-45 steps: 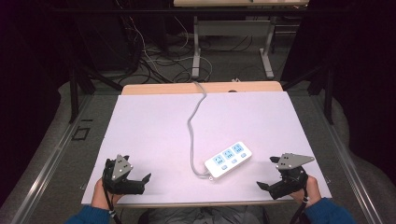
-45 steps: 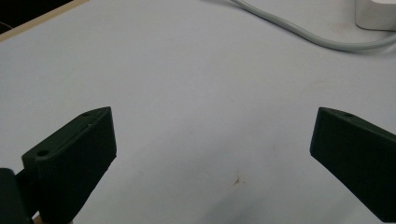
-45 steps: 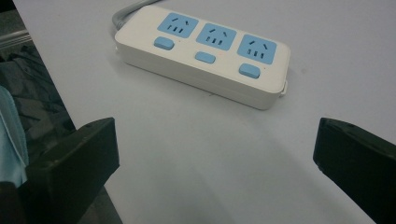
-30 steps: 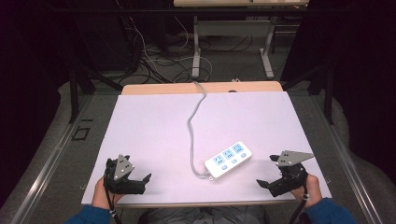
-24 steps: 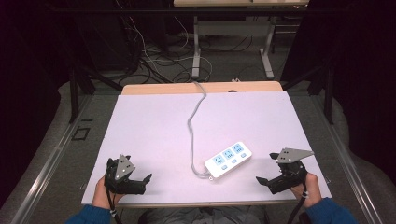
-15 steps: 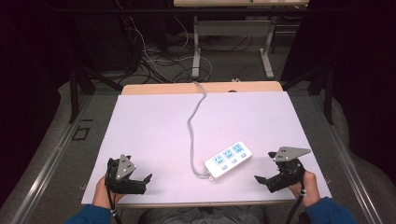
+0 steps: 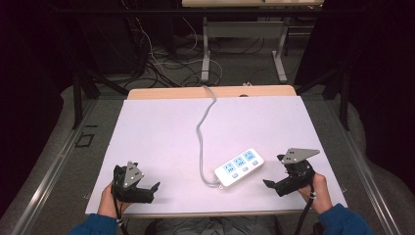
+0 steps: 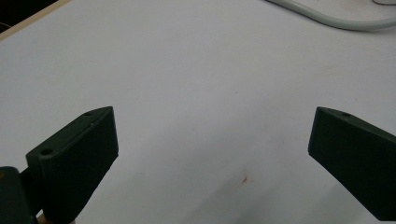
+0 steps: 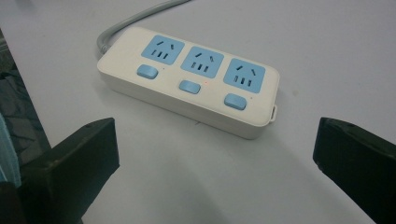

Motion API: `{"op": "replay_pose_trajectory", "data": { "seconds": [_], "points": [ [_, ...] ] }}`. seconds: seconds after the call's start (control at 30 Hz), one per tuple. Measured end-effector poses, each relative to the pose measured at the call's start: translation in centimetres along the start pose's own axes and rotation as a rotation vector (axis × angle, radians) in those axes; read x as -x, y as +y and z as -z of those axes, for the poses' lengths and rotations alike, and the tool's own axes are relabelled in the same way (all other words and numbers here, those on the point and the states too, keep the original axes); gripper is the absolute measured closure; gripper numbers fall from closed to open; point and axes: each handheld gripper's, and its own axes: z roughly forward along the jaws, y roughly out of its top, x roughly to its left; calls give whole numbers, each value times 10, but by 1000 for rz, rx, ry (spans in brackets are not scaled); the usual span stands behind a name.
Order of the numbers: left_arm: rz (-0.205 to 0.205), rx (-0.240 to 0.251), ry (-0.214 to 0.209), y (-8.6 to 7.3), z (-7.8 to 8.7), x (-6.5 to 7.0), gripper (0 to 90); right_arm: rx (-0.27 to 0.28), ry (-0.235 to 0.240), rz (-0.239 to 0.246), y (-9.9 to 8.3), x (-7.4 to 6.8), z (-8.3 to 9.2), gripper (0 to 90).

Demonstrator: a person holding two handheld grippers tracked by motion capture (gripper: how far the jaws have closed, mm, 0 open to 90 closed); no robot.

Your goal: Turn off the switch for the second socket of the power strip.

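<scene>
A white power strip (image 7: 239, 167) with three blue sockets and three blue switches lies on the white table (image 7: 161, 132), right of centre near the front. Its grey cable (image 7: 199, 132) runs back over the far edge. My right gripper (image 7: 270, 184) is just right of the strip, with its jaws pointing at it, open and empty. In the right gripper view the power strip (image 9: 189, 79) lies ahead of the wide-spread jaws of the right gripper (image 9: 215, 135). My left gripper (image 7: 152, 192) rests at the front left, open. In the left gripper view the left gripper (image 8: 212, 126) spans bare table.
The cable (image 8: 336, 21) crosses the top right of the left gripper view. A small reddish mark (image 8: 243, 178) sits on the table between the jaws. A wooden strip (image 7: 210, 92) borders the table's far edge. Floor cables (image 7: 161, 63) and a desk frame (image 7: 242, 44) lie beyond it.
My right gripper has shifted a little left, closer to the power strip. The left gripper and the strip have stayed in place.
</scene>
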Motion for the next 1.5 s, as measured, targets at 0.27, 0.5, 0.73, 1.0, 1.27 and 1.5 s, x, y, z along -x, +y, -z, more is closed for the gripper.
{"op": "replay_pose_trajectory", "data": {
  "seconds": [0.27,0.5,0.73,1.0,1.27,1.5],
  "points": [
    [-7,-4,-2,0,0,1,16,9,-10,0,9,5,-7,0],
    [-5,-5,0,0,0,0,18,0,1,-9,15,10,-15,0],
    [-13,-3,1,0,-1,0,17,5,1,-7,21,12,-22,0],
    [-9,0,10,0,-1,0,17,10,14,-2,28,13,-31,0],
    [-18,-1,1,1,-1,0,17,0,17,8,35,14,-41,0],
    [-14,-2,3,1,0,0,17,0,18,28,40,12,-49,0]
  ]
}}
